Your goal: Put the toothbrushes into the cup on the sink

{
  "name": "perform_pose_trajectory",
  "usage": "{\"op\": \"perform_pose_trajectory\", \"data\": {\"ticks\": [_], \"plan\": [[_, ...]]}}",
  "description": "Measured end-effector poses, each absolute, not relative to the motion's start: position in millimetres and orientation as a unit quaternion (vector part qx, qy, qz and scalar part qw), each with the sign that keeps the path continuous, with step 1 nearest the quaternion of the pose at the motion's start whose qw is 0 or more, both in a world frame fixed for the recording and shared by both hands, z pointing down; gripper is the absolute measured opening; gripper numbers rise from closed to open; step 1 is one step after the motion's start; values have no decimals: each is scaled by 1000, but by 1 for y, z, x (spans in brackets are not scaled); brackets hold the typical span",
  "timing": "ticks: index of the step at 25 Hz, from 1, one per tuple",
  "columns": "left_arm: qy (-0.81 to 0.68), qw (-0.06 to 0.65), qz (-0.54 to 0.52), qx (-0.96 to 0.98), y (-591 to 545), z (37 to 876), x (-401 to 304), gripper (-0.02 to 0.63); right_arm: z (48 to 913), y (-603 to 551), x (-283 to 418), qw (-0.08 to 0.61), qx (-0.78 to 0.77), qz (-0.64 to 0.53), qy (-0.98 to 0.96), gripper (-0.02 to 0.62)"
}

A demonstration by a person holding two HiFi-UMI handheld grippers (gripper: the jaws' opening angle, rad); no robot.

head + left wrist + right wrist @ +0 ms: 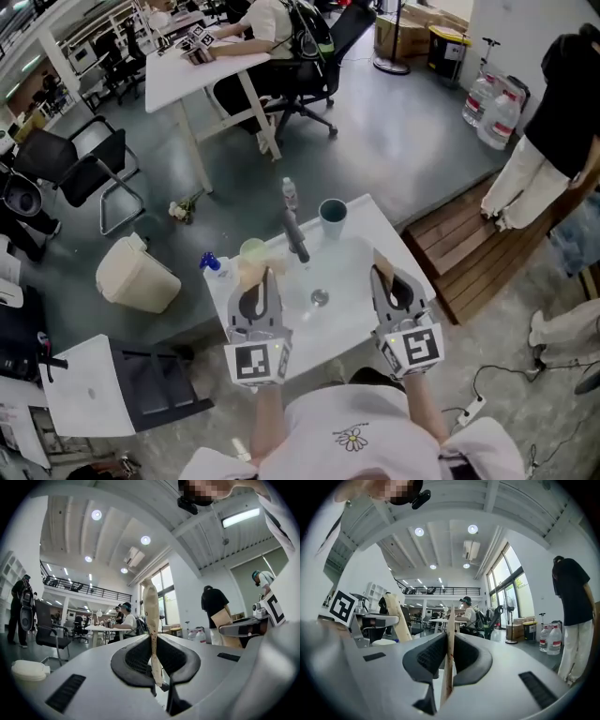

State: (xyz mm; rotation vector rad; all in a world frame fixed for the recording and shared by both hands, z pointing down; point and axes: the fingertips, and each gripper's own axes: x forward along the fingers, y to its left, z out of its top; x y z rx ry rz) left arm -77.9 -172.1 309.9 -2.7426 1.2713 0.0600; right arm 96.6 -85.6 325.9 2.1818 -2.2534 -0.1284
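Bright, even indoor light from round ceiling lamps, a strip light and tall windows. Only soft, faint shadows. Heavy fisheye bending and black corners in both gripper views; nearest foreground softly blurred.

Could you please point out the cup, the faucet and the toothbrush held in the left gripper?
cup (333, 223), head view, on its outer wall.
faucet (296, 239), head view, on its spout.
toothbrush (151, 605), left gripper view, on its upper shaft.
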Motion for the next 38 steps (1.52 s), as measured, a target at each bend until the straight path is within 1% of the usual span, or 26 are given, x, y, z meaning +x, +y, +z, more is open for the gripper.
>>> {"op": "perform_pose_trajectory", "data": {"ticks": [9, 15, 17, 25, 32, 38], "plan": [[469, 53, 21, -881, -189, 308, -94, 38, 315, -140, 81, -4, 649, -56, -759, 28], [491, 72, 0, -868, -187, 312, -84, 38, 314, -162, 85, -13, 616, -55, -786, 28], [503, 72, -5, -861, -186, 313, -81, 38, 316, -166, 88, -11, 605, -48, -795, 28], [546, 68, 39, -834, -188, 287, -66, 38, 317, -175, 103, -8, 580, -51, -813, 28], [561, 63, 28, -825, -193, 291, -64, 38, 324, -178, 108, 1, 565, -40, -824, 28], [571, 69, 32, -818, -194, 289, -64, 38, 324, -183, 113, -4, 561, -30, -828, 28]]}}
